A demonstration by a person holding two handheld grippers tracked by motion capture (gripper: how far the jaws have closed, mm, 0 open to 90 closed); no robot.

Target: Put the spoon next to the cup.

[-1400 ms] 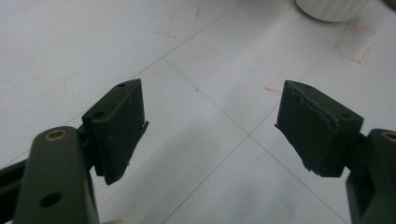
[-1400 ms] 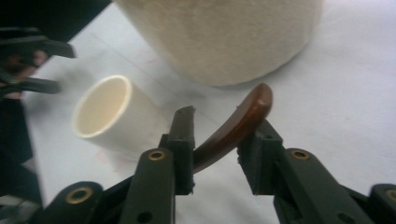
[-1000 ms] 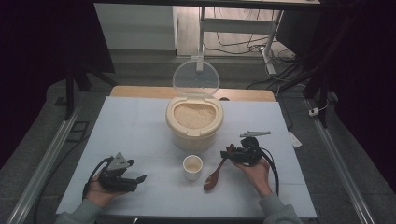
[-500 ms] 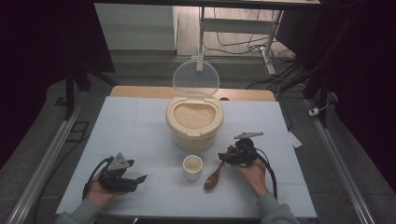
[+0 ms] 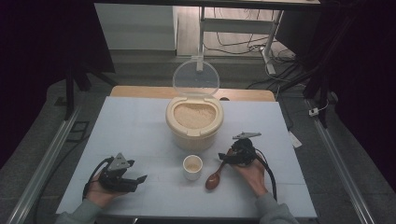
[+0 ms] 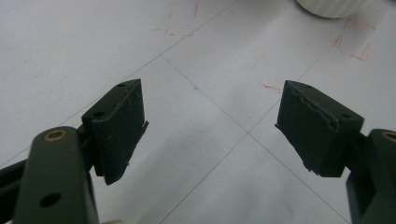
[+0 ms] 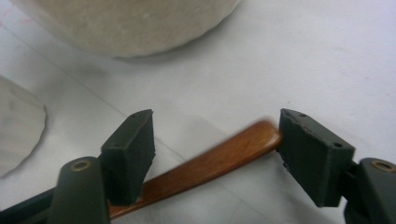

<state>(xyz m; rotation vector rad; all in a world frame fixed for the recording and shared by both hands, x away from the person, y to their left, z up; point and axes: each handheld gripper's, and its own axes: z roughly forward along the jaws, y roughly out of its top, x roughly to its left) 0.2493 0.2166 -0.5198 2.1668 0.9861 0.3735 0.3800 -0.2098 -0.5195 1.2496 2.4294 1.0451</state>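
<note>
While its jaws have just been opening, the wooden spoon point(image 7: 219, 161) is seen lying loose between the wide-spread right gripper point(image 7: 217, 149).

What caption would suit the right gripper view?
Right gripper open, jaws just opened, astride the wooden spoon handle on the table.

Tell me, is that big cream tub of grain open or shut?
Open. The round cream plastic tub has its clear lid standing upright behind it, and the pale grain inside shows from above.
</note>
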